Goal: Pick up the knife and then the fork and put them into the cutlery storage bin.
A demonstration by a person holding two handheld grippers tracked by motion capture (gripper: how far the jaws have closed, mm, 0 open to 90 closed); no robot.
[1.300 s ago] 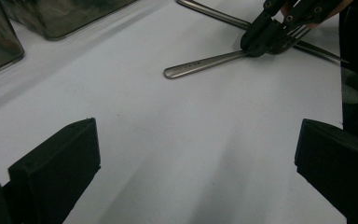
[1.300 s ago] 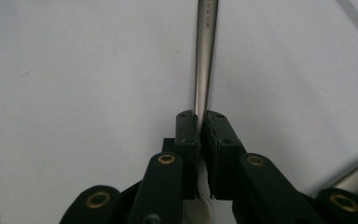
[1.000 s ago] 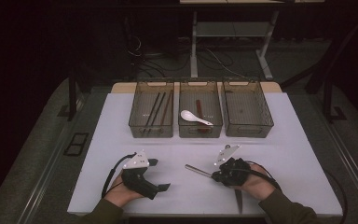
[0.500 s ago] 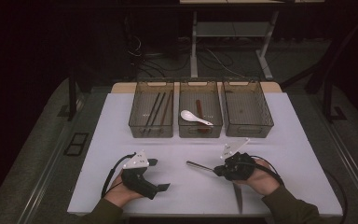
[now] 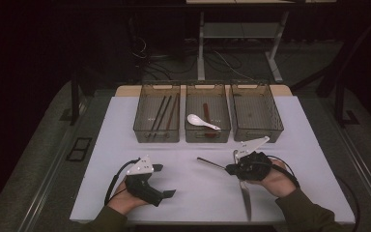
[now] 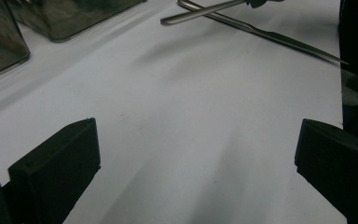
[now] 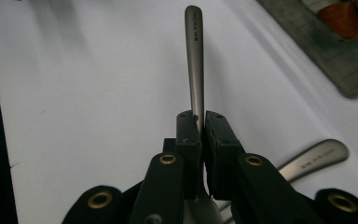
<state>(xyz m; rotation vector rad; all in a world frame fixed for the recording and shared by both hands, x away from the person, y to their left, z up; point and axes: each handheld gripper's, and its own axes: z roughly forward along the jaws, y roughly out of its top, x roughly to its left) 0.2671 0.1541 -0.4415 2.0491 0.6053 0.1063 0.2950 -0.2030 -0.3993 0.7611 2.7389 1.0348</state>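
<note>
My right gripper is shut on a metal utensil, held just above the white table; its slim handle sticks out to the left, and the other end is hidden under the jaws. In the left gripper view that handle crosses over a table knife. The knife lies on the table below my right hand, blade toward the front edge. My left gripper rests at the front left, open, with nothing between its fingers.
Three clear bins stand in a row at the back. The left bin holds dark chopsticks. The middle bin holds a white spoon and a brown stick. The right bin holds little that I can make out.
My right gripper has lifted the metal utensil off the table and carried it a little toward the bins. The left gripper has stayed put.
</note>
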